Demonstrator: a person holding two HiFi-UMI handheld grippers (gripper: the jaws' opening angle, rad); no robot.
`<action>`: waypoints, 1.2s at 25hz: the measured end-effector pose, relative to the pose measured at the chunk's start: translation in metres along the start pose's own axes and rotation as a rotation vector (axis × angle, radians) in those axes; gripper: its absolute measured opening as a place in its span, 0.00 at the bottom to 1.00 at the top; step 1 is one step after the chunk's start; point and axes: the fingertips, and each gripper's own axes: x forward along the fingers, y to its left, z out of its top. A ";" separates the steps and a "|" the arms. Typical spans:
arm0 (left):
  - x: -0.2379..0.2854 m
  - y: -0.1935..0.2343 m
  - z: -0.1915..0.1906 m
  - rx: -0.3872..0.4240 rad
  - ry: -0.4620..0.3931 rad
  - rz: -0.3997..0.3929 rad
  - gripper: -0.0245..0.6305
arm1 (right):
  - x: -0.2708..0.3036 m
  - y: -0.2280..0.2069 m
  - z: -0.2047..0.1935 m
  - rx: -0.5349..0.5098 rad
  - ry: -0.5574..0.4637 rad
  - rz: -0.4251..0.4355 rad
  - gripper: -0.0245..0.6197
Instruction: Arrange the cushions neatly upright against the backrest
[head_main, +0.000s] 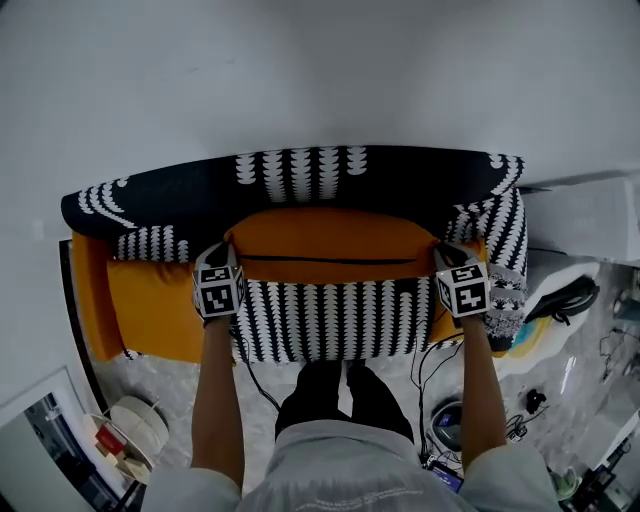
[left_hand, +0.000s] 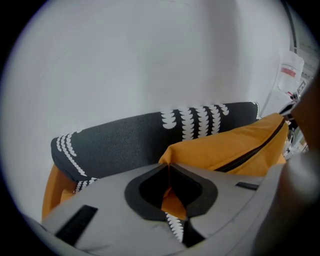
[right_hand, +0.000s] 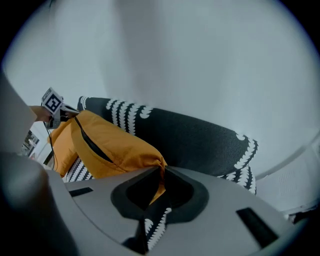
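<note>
pinching orange cushion corners — left gripper, right gripper jaws both closed on it

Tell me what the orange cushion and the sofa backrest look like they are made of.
Orange cushion: probably matte woven cloth, cotton or polyester. It creases softly, and a dark zipper runs along one edge.
Sofa backrest: seemingly a grainy matte textile, dark with rows of white leaf-like marks. Whether these are printed or woven cannot be told.
</note>
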 end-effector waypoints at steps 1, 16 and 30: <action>0.002 0.002 0.007 0.005 -0.015 0.001 0.09 | 0.003 -0.005 0.008 0.002 -0.007 -0.010 0.10; 0.036 0.009 0.062 0.094 -0.094 -0.003 0.09 | 0.075 -0.057 0.103 0.040 -0.057 -0.170 0.04; 0.009 0.018 0.068 0.048 -0.192 -0.019 0.20 | 0.063 -0.055 0.121 -0.016 -0.079 -0.204 0.05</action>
